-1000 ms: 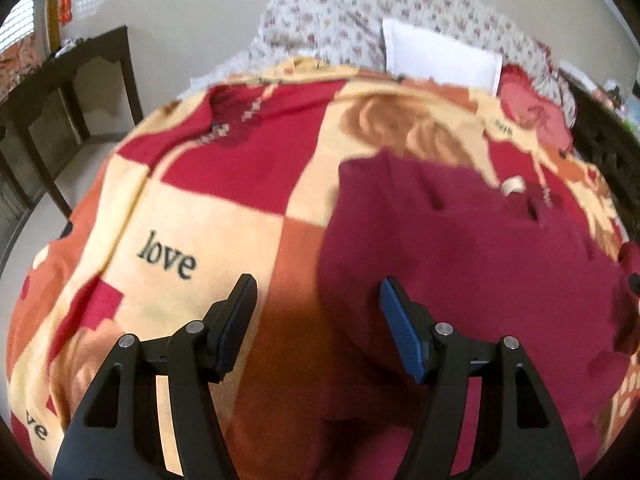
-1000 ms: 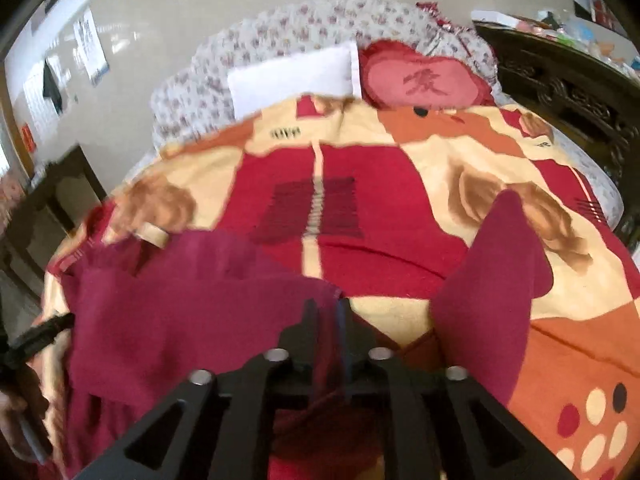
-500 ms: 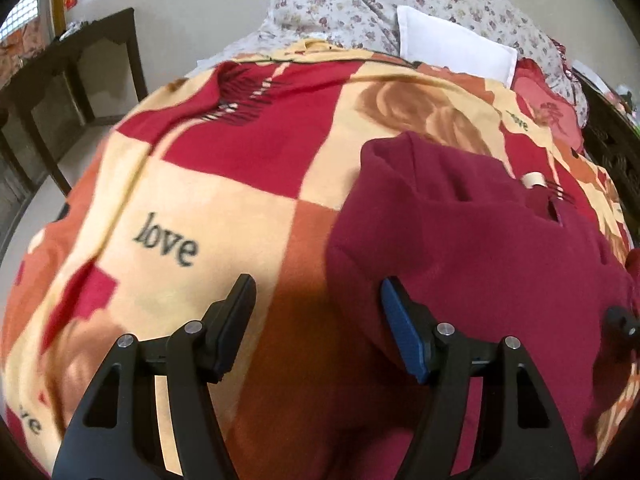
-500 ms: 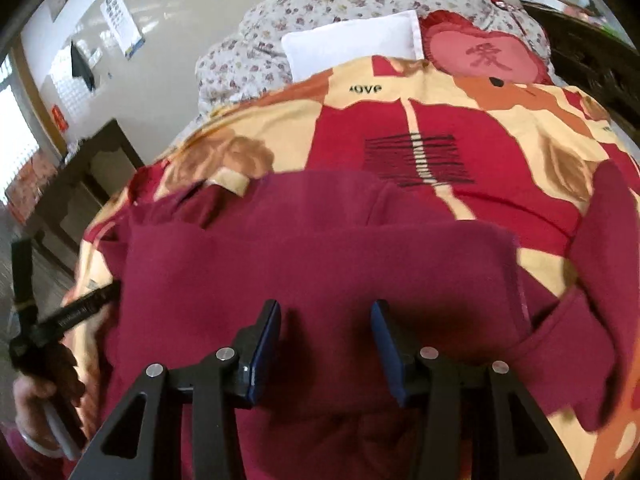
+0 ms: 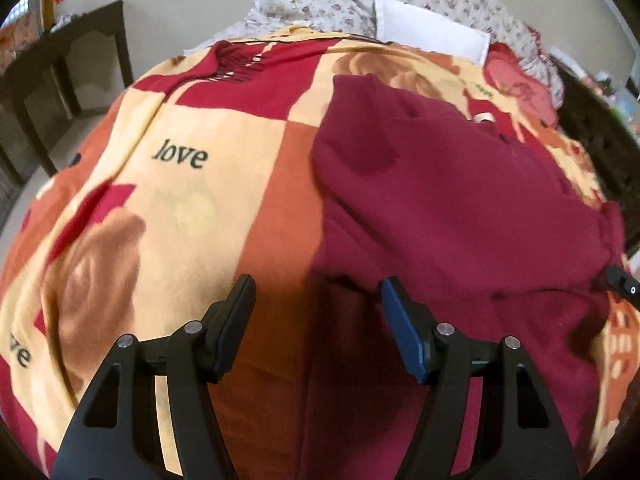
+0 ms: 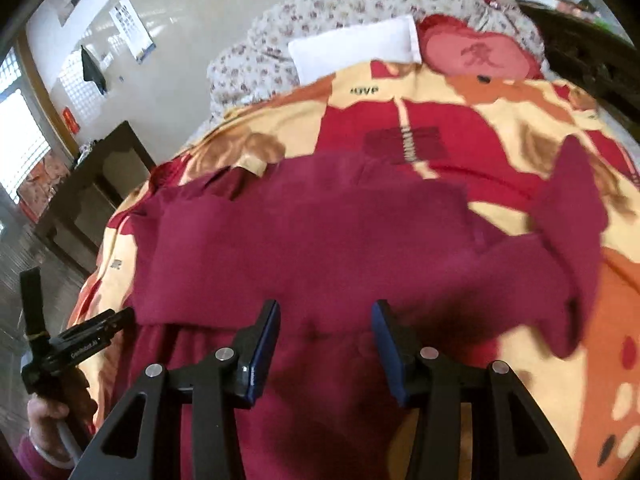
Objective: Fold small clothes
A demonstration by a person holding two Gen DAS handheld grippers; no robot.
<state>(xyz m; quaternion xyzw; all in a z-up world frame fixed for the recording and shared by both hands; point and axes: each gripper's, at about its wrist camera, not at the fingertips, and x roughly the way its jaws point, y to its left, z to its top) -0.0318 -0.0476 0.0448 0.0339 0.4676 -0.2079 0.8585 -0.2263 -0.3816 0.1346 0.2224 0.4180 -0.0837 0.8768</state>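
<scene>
A dark red garment [image 5: 448,200] lies spread on the patterned blanket [image 5: 192,184], its top part folded down over the body. In the right wrist view the garment [image 6: 320,240] fills the middle, with one sleeve [image 6: 572,216] sticking out to the right. My left gripper [image 5: 316,308] is open and empty, above the garment's left edge. My right gripper [image 6: 324,324] is open and empty, just above the garment's near part. The left gripper also shows in the right wrist view [image 6: 96,332] at the garment's left edge.
The blanket [image 6: 460,92] covers a bed. A white pillow [image 6: 356,44], a red cushion [image 6: 476,52] and a floral quilt [image 6: 256,52] lie at the head. Dark wooden furniture [image 5: 60,80] stands to the left, and a dark wooden frame [image 6: 592,48] to the right.
My right gripper let go of the garment and opened, then drew back. The top part now lies folded flat. My left gripper stayed open and pulled back a little.
</scene>
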